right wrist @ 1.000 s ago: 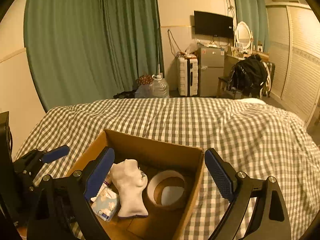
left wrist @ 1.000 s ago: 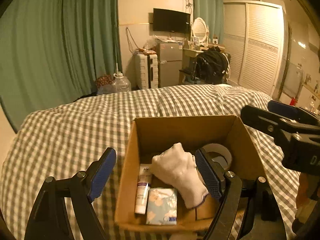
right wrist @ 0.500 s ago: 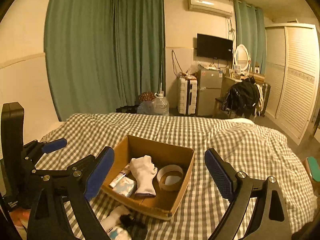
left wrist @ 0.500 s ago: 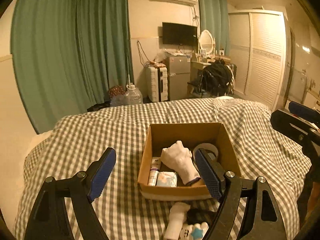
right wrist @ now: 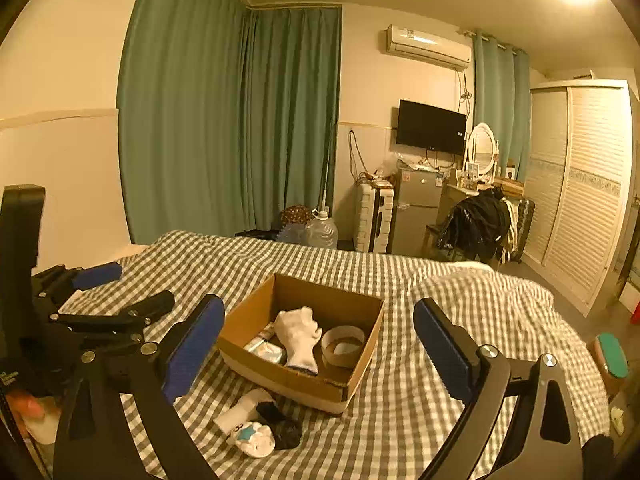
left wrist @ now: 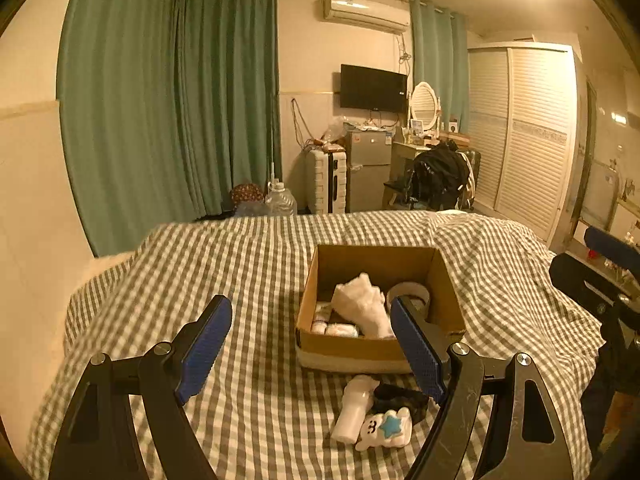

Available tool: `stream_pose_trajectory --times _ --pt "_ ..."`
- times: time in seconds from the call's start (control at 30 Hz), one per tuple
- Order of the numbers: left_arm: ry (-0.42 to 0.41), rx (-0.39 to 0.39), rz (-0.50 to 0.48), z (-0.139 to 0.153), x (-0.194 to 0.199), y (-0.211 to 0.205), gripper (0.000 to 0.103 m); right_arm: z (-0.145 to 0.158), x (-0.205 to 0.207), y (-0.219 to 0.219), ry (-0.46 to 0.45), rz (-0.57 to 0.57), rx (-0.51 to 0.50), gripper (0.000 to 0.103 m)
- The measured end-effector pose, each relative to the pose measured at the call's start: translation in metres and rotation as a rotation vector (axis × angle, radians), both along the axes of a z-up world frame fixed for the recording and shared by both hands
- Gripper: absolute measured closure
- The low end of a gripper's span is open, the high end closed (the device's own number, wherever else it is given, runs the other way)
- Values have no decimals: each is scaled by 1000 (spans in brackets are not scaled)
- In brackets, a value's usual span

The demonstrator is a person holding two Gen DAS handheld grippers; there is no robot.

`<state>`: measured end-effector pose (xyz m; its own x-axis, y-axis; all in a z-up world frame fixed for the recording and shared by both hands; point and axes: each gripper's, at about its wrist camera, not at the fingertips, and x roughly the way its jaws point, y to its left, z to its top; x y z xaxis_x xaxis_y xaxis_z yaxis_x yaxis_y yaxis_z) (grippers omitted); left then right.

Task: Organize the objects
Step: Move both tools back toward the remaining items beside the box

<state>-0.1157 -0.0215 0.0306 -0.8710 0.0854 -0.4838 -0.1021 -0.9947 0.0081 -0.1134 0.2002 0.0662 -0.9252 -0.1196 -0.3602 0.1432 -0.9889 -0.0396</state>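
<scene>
Both grippers have drawn back from the cardboard box [left wrist: 380, 350]: a second ago the left gripper [left wrist: 310, 346] had its right finger inside the box beside the white sock [left wrist: 362, 308], whereas now both fingers are outside it, short of its near wall, and the whole box lies well ahead on the bed [left wrist: 248, 264]. The right gripper [right wrist: 318, 346] has likewise pulled away from above the box. With this retreat, a white bottle [left wrist: 354, 408], a dark item [left wrist: 400, 398] and a white toy with a blue star [left wrist: 386, 428] have come into view on the bed near its near edge, just before the box.
</scene>
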Motion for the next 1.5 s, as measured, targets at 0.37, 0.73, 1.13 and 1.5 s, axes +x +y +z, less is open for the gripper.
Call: stream_pose_trajectory --times 0.37,0.73,1.13,1.5 --pt "-175 23 15 -99 -22 3 19 -89 -41 -5 -179 16 -15 7" --pt "-367 -90 -6 -180 -38 22 19 -173 -74 1 -429 -25 -21 7" --pt "-431 -56 -134 -202 -69 48 45 -176 -75 0 -452 -27 -19 7" --pt "-490 8 -162 -199 -46 36 71 -178 -77 1 -463 -32 -27 7"
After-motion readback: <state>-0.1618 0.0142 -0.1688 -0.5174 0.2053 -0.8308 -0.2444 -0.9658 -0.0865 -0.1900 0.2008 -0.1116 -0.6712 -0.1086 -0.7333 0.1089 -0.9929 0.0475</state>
